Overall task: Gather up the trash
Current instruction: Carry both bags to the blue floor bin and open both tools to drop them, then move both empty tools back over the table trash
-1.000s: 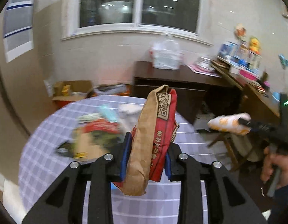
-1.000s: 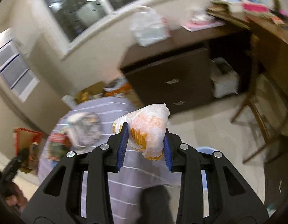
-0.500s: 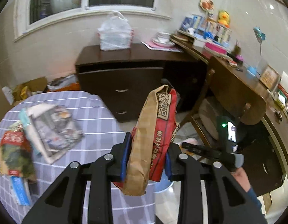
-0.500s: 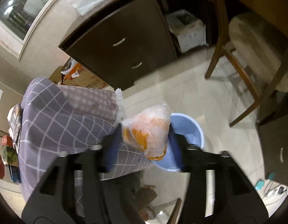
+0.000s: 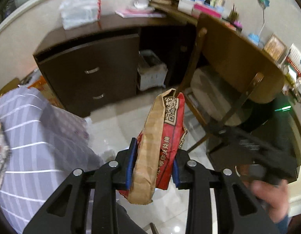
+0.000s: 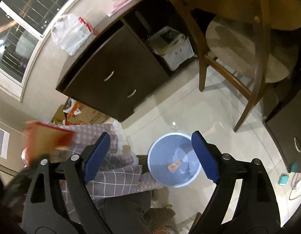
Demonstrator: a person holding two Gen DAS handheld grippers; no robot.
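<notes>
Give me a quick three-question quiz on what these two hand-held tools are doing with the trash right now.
1. True or false: the left tool is shut on a paper bag.
2. Multiple choice: the right tool is (a) shut on a bottle, (b) open and holding nothing, (c) out of view.
3. Fill in: beneath the right tool, on the floor, stands a blue ____ with an orange wrapper lying inside.

Key
1. True: the brown and red bag is clamped between both blue pads.
2. b: its jaws stand wide apart above the bin.
3. bin.
</notes>
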